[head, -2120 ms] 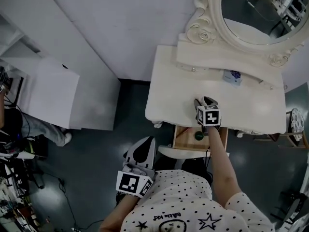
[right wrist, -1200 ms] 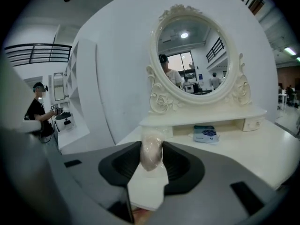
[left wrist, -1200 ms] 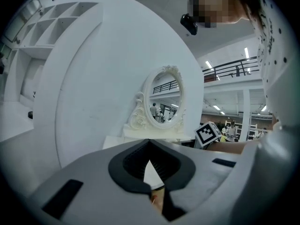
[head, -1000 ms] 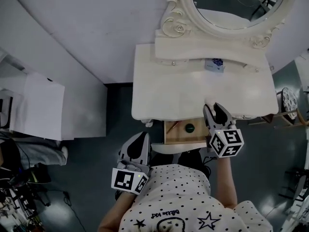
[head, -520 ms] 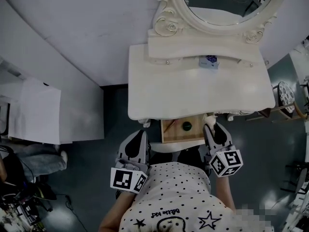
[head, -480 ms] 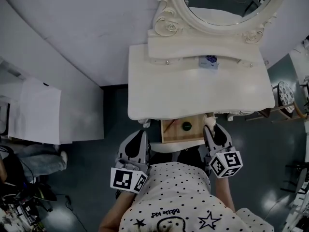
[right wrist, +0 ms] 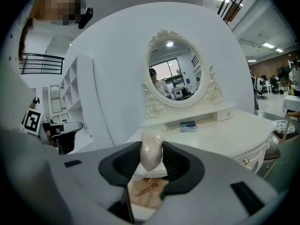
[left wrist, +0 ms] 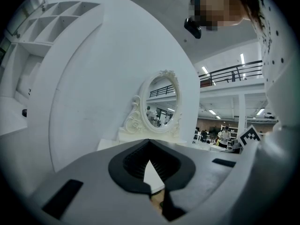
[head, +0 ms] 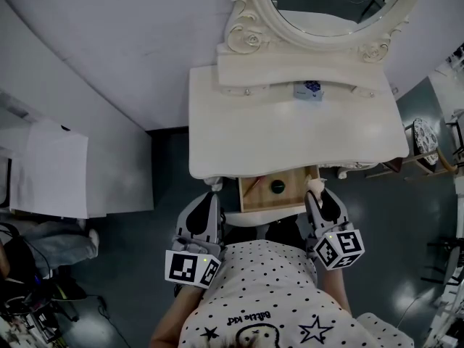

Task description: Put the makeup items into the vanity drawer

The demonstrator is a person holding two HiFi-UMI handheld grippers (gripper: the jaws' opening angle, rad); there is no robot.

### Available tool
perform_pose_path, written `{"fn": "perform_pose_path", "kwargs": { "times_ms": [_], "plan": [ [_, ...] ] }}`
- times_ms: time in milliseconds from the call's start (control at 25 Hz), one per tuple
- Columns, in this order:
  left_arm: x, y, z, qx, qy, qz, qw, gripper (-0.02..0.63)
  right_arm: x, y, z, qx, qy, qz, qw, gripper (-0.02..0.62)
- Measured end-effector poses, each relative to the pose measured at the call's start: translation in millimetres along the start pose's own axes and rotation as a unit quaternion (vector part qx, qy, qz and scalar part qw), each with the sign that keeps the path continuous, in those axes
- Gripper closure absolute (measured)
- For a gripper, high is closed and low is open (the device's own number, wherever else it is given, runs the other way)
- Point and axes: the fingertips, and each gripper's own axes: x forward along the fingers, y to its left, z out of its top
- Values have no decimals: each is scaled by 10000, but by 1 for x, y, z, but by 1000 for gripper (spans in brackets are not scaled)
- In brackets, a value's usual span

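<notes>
The white vanity (head: 290,136) has its wooden drawer (head: 291,194) pulled out toward me. Inside lie a dark green round item (head: 277,187) and a thin brush (head: 255,186). My right gripper (head: 315,192) hovers at the drawer's right front corner, shut on a pale egg-shaped sponge (head: 315,185). In the right gripper view the sponge (right wrist: 152,154) stands upright between the pads, with the drawer (right wrist: 140,198) and brush (right wrist: 146,189) below it. My left gripper (head: 205,205) hangs left of the drawer with its tips together and nothing in them; the left gripper view shows the same of the gripper (left wrist: 149,165).
A small blue box (head: 307,90) sits on the vanity's back ledge below the oval mirror (head: 326,6). A white cabinet (head: 51,169) stands at the left. A low rack (head: 424,143) stands right of the vanity. My dotted shirt fills the bottom of the head view.
My right gripper has drawn back from the tabletop with the sponge and shifted left to the drawer's right front corner. The left gripper has stayed put.
</notes>
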Motion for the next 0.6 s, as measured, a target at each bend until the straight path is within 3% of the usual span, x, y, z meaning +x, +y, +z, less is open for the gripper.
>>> {"fn": "perform_pose_path", "kwargs": {
  "times_ms": [600],
  "plan": [
    [-5, 1, -1, -57, -7, 10, 10000, 611, -1, 7, -2, -104, 46, 21, 9999, 443]
  ]
}}
